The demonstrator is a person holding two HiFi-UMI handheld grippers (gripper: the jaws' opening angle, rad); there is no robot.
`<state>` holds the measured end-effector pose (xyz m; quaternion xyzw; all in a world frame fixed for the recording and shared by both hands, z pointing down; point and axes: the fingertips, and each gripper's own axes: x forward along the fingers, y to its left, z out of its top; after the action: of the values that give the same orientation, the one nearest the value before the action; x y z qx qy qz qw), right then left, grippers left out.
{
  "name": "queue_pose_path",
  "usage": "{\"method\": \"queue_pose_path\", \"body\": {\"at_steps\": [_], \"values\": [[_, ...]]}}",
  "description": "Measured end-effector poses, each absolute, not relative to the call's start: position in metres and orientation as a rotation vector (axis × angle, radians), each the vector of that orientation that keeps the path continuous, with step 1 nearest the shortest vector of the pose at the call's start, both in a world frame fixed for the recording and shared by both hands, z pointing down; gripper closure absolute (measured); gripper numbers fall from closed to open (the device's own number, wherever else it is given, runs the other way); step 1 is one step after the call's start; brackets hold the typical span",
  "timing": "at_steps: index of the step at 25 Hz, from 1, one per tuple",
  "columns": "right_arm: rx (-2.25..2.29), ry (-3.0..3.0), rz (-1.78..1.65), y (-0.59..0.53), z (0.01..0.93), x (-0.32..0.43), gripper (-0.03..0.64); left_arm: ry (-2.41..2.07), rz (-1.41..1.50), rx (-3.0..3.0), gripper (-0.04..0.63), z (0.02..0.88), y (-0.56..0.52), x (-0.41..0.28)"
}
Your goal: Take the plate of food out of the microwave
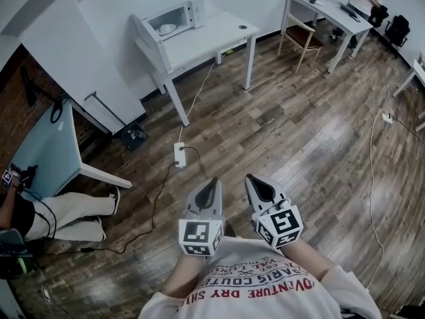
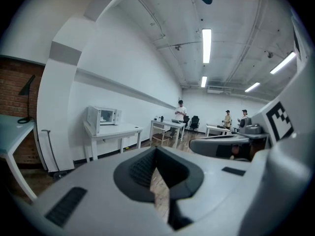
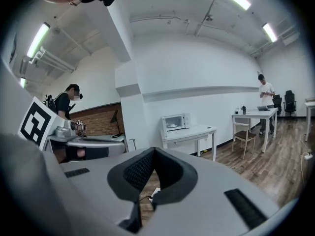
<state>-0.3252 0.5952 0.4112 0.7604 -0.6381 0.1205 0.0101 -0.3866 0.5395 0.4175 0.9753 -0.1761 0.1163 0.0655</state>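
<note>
Head view: left gripper (image 1: 211,183) and right gripper (image 1: 256,181) are held low in front of the chest, jaws together with nothing in them. Makes sense, since the microwave (image 1: 174,20) is well apart from them, at the far left corner of the white table (image 1: 222,37). Its door looks swung open, with the plate (image 1: 167,27) inside

Left gripper view: jaws pressed together, empty, pointed roughly at the microwave

Right gripper view: same deal, tips together, nothing pinched, so I'd guess this is the walk-up

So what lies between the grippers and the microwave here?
In the head view, wood floor stretches from the left gripper and right gripper to the table under the microwave, crossed by a white power strip and cable.
</note>
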Motion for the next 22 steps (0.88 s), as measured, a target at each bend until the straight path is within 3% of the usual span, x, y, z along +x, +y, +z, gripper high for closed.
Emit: {"method": "queue_pose_path", "body": {"at_steps": [9,22], "values": [[2.408,-1.941,0.438,0.538,0.425,-0.273,0.612,-0.479,0.385,2.947,0.591,0.431,0.48,-0.332],[2.429,-1.931,0.417,0.347,0.406,-0.19,0.612,-0.397,0.328,3.02,0.589,0.396,0.292,-0.225]]}}
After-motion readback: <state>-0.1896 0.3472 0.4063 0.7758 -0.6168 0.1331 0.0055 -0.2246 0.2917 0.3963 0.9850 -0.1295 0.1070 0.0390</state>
